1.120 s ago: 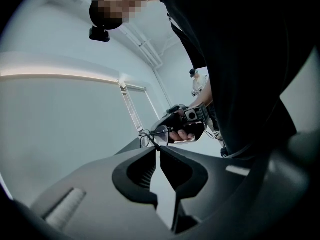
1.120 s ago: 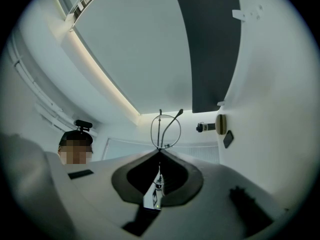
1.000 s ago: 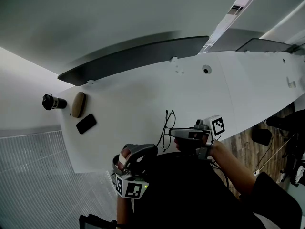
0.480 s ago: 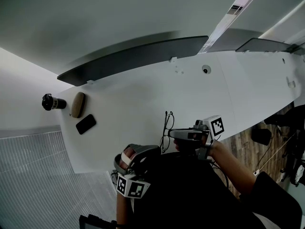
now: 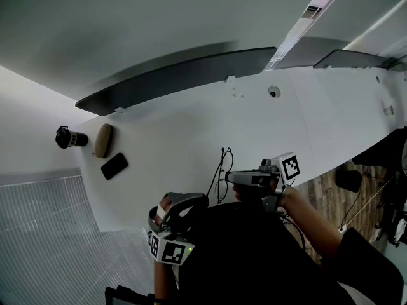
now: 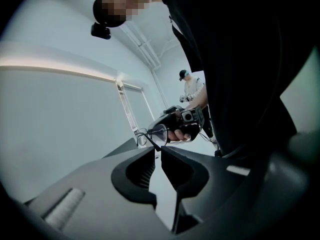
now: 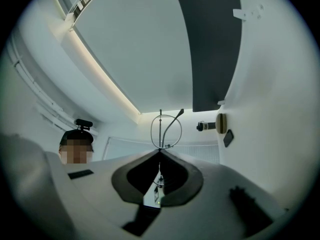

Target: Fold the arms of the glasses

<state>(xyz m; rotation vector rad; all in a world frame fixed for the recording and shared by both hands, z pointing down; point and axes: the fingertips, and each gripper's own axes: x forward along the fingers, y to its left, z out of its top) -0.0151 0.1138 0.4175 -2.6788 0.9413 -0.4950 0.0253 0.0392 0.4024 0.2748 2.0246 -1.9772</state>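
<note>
Glasses (image 5: 222, 170) held in the right gripper (image 5: 230, 177) over the near edge of the white table (image 5: 191, 126), with the left gripper (image 5: 200, 202) just beside them.

The right gripper's jaws are closed on the thin wire frame at its lower rim; in the right gripper view one lens ring stands above the jaw tips, one arm rising straight and the other slanting off to the right. The left gripper's jaws stand a narrow gap apart and have just been opening; nothing is pressed between them, and in the left gripper view the tip of one arm ends right in front of the gap. A dark phone (image 5: 115, 164) and a tan case (image 5: 104, 138) lie well apart on the table's far left.
</note>
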